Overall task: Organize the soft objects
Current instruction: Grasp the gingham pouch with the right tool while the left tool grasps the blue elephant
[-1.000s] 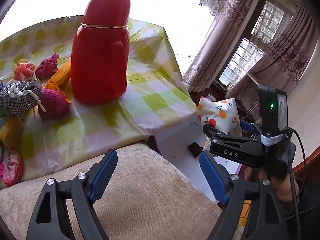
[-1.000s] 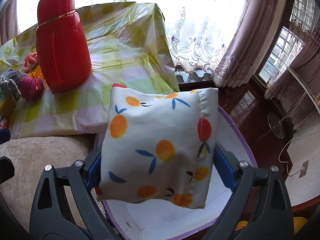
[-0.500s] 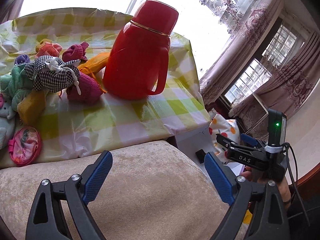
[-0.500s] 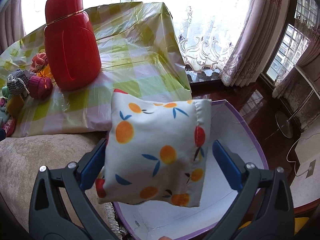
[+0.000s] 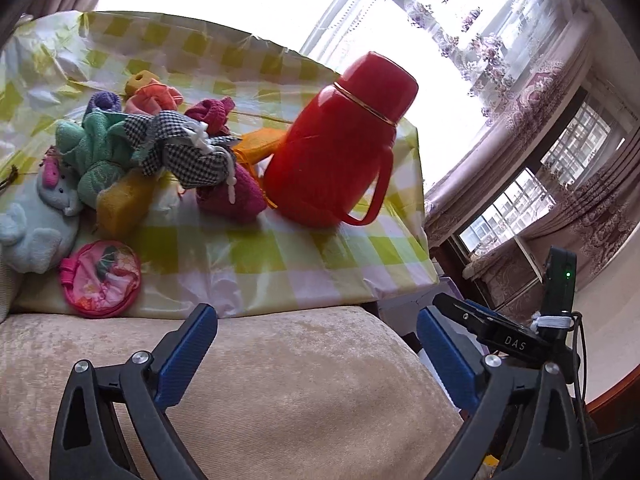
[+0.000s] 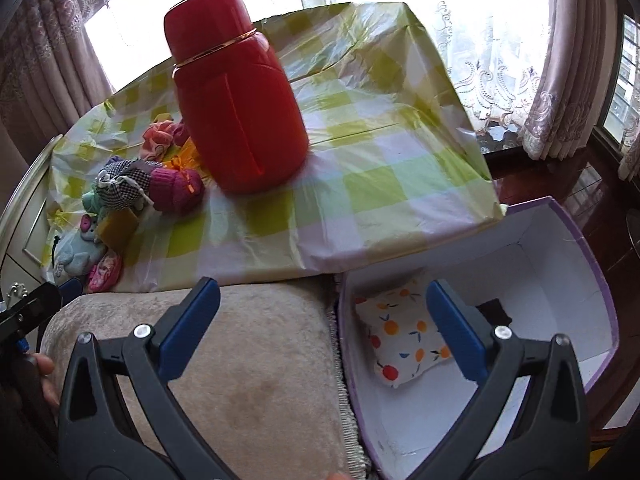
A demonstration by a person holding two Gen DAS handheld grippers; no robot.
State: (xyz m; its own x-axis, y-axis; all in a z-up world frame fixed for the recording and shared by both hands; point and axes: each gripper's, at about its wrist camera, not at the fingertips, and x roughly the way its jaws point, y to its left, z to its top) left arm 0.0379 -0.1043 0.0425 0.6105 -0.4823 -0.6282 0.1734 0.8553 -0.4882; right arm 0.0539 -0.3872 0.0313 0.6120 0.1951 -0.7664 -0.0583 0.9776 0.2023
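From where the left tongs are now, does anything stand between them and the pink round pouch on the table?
Nothing visible blocks the way. The left tongs are open above the beige cushion, and the pink round pouch lies just beyond its edge on the checked tablecloth. The red thermos stands farther right.

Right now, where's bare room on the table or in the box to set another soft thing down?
Bare tablecloth lies right of the red thermos. The box has bare floor beside the fruit-print pillow. Left of the thermos, the soft toys crowd together.
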